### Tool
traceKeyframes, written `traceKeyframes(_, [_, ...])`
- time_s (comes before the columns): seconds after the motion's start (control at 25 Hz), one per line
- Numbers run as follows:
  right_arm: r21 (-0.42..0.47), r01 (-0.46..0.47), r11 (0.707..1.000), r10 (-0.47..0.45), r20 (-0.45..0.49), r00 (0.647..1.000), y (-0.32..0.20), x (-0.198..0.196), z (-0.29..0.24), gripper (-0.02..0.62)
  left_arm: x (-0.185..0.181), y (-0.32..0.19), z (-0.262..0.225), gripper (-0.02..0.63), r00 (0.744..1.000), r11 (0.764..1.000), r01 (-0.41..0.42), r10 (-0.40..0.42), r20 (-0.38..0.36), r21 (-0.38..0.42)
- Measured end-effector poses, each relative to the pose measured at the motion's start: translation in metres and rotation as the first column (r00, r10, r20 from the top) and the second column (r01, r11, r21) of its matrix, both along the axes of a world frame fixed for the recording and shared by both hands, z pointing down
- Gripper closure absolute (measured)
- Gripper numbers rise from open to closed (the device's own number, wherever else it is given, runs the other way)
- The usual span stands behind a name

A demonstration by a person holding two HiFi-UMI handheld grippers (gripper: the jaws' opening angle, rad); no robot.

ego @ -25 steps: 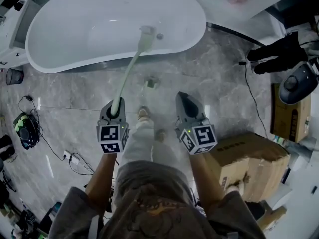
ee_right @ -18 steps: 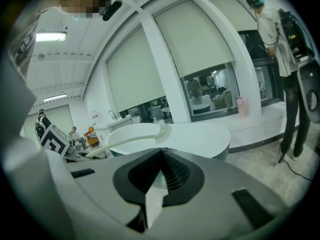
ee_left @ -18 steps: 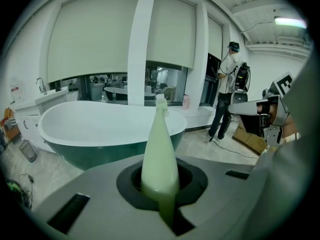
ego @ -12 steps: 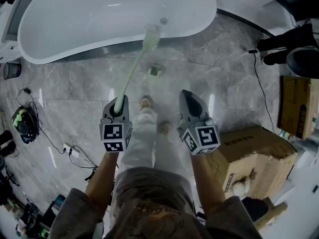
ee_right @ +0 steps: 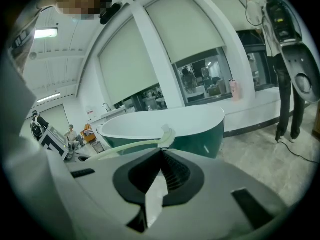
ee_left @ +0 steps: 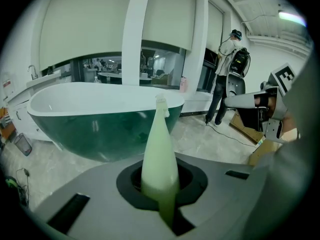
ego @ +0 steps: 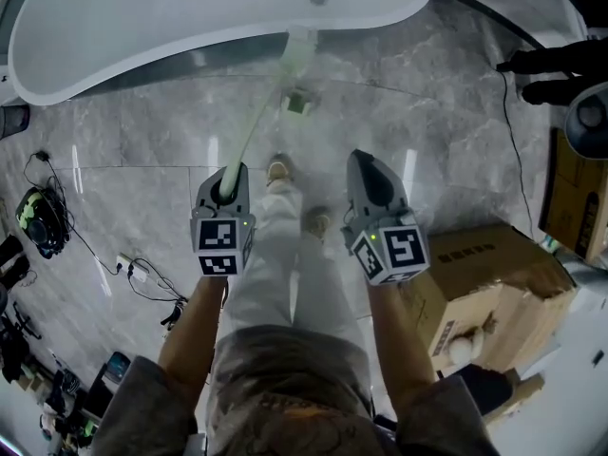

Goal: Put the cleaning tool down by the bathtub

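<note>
Two claws closed: left claw (ego: pixel 228 173) pinches the long-handled brush (ego: pixel 249 136), right claw (ego: pixel 367 161) empty; advise lowering it flat beside the bathtub (ego: pixel 171 17).

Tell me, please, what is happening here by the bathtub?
A person stands on the marble floor beside the white bathtub, a gripper in each hand. The left gripper has its jaws shut on the handle of a long pale green cleaning tool, whose head points toward the tub's outer wall; it is not yet set down. The right gripper is shut and holds nothing.
</note>
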State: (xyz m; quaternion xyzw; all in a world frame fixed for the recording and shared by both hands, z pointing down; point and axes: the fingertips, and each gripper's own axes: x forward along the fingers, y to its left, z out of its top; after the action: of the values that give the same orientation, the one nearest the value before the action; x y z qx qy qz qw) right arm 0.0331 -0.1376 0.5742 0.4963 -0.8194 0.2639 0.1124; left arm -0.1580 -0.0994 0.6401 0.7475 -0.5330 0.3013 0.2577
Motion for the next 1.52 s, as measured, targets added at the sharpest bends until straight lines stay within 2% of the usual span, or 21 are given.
traceKeyframes(0.28, [-0.022,0.007,1.000,-0.006,0.008,1.000,-0.008,-0.002,0.030,0.595,0.005,-0.007,0.047,0.594,0.999,0.998,-0.033,0.033,0.010,-0.053])
traceKeyframes(0.56, [-0.048,0.006,0.999,-0.005,0.010,1.000,-0.010,0.000,0.043,0.595,0.012,-0.007,0.091,0.594,0.999,0.987,-0.049,0.052,0.012,-0.155])
traceKeyframes(0.76, [-0.063,0.000,0.998,0.001,0.013,1.000,-0.013,0.003,0.050,0.595,0.009,-0.013,0.123,0.594,0.998,0.974,-0.032,0.042,0.042,-0.224])
traceKeyframes(0.92, [-0.071,-0.008,0.997,0.009,0.013,1.000,-0.014,0.006,0.057,0.595,0.009,-0.018,0.149,0.594,0.994,0.960,-0.043,0.070,0.088,-0.278])
traceKeyframes(1.16, [-0.099,-0.017,0.995,0.019,0.019,1.000,-0.009,0.012,0.067,0.595,0.016,-0.023,0.192,0.594,0.986,0.926,-0.046,0.102,0.132,-0.376])
traceKeyframes(1.52, [-0.142,-0.030,0.989,0.036,0.035,0.999,-0.008,0.015,0.085,0.595,0.023,-0.026,0.250,0.594,0.964,0.843,-0.028,0.164,0.208,-0.537])
